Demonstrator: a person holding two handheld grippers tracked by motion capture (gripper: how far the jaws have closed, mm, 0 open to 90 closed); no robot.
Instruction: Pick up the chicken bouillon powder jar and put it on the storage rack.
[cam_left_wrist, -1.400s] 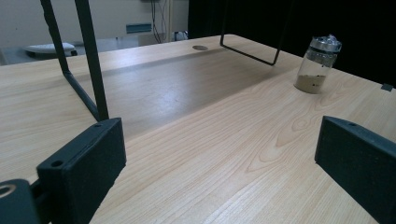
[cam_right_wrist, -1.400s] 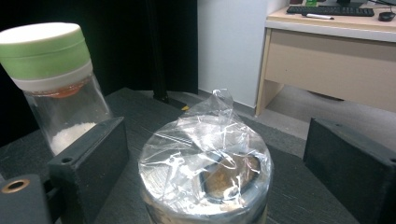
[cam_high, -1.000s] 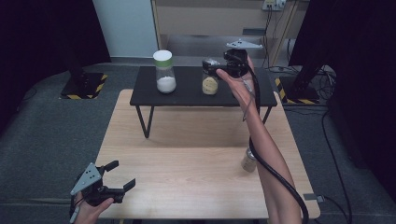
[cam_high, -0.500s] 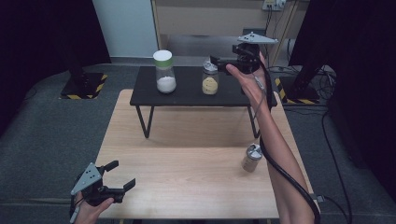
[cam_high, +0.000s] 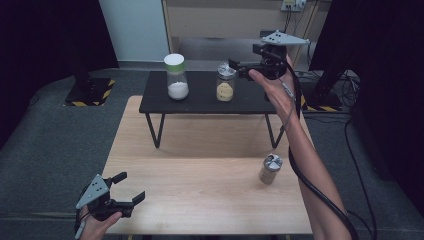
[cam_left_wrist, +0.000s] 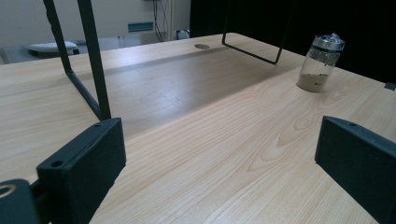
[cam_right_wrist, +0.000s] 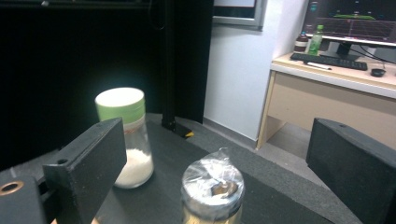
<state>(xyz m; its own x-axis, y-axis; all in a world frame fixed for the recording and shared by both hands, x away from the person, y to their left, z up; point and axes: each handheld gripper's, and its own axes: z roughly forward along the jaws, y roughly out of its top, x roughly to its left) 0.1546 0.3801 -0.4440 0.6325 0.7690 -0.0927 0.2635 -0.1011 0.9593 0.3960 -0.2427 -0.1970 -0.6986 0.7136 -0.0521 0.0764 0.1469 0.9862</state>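
the right tongs (cam_high: 234, 65) are held wide open just beside the foil-capped jar of yellow powder (cam_high: 225, 83), which stands on the black raised shelf (cam_high: 200, 102) near a green-lidded jar of white powder (cam_high: 176, 76). nothing is gripped yet. the left tongs (cam_high: 131, 187) rest open over the table (cam_high: 200, 200). a small shaker (cam_high: 270, 168) stands there. no label can be read.

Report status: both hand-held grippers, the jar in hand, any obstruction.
Right hand-held gripper open, beside yellow-powder jar on black shelf. Left hand-held gripper open, idle over table edge. White-powder jar stands apart, not blocking.
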